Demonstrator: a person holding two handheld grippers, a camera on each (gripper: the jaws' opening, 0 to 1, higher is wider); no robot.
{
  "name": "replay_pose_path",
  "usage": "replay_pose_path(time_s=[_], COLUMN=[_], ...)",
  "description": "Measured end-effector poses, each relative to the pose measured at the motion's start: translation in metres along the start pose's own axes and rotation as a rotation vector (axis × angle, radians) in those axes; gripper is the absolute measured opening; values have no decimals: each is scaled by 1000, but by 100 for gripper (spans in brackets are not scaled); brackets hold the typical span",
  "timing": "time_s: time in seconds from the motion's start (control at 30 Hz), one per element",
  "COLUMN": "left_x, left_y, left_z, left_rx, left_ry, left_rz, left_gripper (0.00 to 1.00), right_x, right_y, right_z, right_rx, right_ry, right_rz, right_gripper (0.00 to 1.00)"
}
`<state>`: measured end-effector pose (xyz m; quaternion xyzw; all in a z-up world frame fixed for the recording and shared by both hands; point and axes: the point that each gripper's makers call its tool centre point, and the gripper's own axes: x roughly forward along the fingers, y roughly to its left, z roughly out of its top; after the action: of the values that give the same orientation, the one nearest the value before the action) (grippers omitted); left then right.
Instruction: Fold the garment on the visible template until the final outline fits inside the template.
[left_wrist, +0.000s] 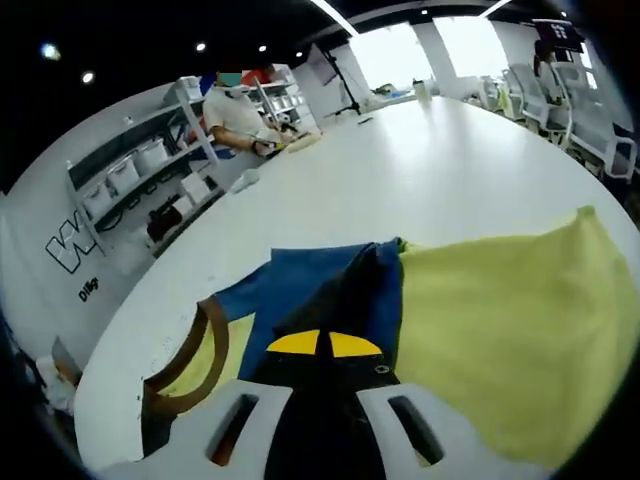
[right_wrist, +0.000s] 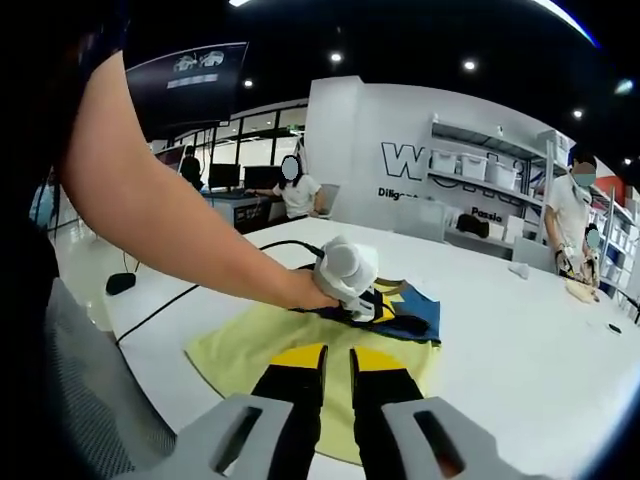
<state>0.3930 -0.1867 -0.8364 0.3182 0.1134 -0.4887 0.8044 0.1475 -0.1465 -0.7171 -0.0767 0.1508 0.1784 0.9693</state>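
- While the white table (right_wrist: 560, 330) carries everything, the yellow garment (left_wrist: 520, 340) lies flat on it, its blue patch (left_wrist: 300, 285) nearest the left gripper (right_wrist: 350, 275).
- The left gripper rests on the garment; I cannot tell how its jaws stand.
- The right gripper (right_wrist: 338, 365), jaws nearly together and pinching nothing, hovers at the garment's near edge, long axis crosswise.

Lab-like office: storage shelving (left_wrist: 150, 175) with bins, wall lettering (right_wrist: 420, 165), monitors (right_wrist: 235, 178) (people at desks), long white table (left_wrist: 420, 170).
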Motion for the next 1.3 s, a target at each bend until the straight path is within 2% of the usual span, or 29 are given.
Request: replay_pose_path(time_s=[0.13,0.17,0.27,0.4,0.57,0.7,0.83,0.93,1.0,1.1,1.17,1.2,1.3], left_x=[4,8,13,22,36,43,44,46,46,48,48,47,45], left_y=[7,11,16,17,13,11,13,13,13,12,11,13,19], left_z=[14,23,35,44,40,35,37,38,39,38,36,33,33], left_rx=[32,38,48,64,49,0,-58,-81,-104,-110,-110,-115,-145], left_ry=[-19,-34,-62,-72,-60,-52,-62,-77,-87,-81,-67,-54,-61], left_rz=[15,27,43,44,34,34,49,47,56,52,56,75,110], left_gripper=[0,0,0,0,0,0,2,5,13,13,18,21,24], right_x=[0,0,0,0,1,1,2,2,2,2,2,2,2], right_y=[0,0,0,0,0,1,1,1,1,1,1,1,1], right_z=[0,0,0,-1,-2,-3,-5,-6,-6,-6,-6,-6,-6], right_rx=[2,2,4,6,6,8,12,13,12,11,11,11,10], right_ry=[0,-1,0,2,8,14,22,25,27,29,29,28,30], right_rz=[1,1,2,4,8,11,13,12,13,12,11,11,11], right_gripper=[4,4,4,4,4,4,4,4,4,4,4,4,4])
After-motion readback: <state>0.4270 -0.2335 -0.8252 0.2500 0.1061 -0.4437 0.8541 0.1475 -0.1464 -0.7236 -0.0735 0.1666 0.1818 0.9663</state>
